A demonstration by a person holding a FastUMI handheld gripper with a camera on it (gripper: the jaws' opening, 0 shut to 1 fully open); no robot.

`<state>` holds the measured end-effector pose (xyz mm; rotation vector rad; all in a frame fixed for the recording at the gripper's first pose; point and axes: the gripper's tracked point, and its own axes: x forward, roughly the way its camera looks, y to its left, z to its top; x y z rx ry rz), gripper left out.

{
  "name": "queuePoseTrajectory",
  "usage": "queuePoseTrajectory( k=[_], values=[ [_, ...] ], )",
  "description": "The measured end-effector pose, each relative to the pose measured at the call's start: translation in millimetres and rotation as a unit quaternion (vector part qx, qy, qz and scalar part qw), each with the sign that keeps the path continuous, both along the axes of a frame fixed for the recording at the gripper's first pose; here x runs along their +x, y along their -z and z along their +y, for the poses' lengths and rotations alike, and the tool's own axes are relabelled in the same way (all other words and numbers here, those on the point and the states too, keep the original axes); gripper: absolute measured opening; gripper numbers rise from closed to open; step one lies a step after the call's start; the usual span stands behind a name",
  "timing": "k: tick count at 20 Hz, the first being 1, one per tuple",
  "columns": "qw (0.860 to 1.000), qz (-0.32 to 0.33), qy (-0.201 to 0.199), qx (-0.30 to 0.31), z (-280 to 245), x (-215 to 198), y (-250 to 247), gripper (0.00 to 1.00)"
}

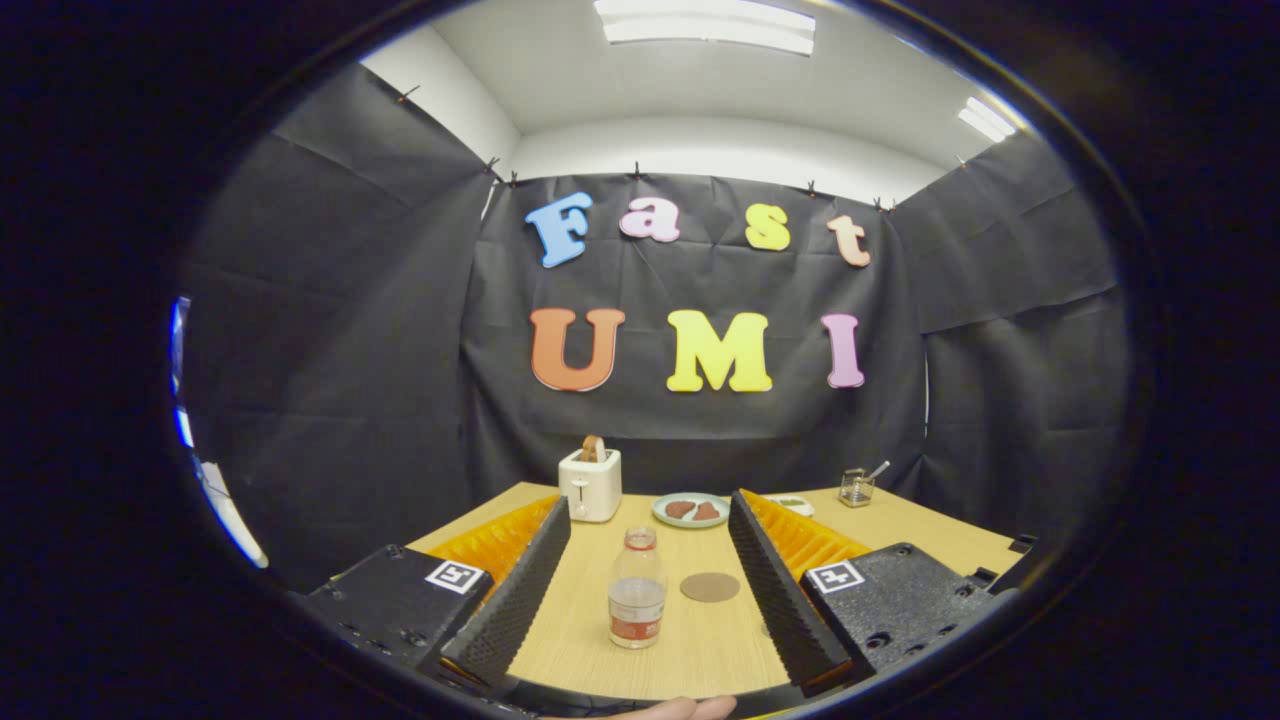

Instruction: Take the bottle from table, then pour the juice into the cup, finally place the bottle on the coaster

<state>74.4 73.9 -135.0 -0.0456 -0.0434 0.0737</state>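
the gripper [650, 575] was spread wide open, gripping nothing, with the bottle [636, 589] standing upright on the table [690, 650] between its fingers, the coaster [709, 587] just beside it, and a toaster [590, 484] and plate [691, 510] beyond.

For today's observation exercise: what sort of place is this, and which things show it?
Probably a staged recording booth, not a real kitchen: black cloth walls clipped up around a wooden table set with a toaster, a bottle and a plate. The open gripper faces the bottle.
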Motion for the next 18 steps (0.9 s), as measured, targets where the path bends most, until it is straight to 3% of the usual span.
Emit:
queuePoseTrajectory(
  k=[18],
  values=[
    [0.998, 0.042, 0.046, -0.010, 11.4, 93.9, 137.3, 1.00]
  ],
)
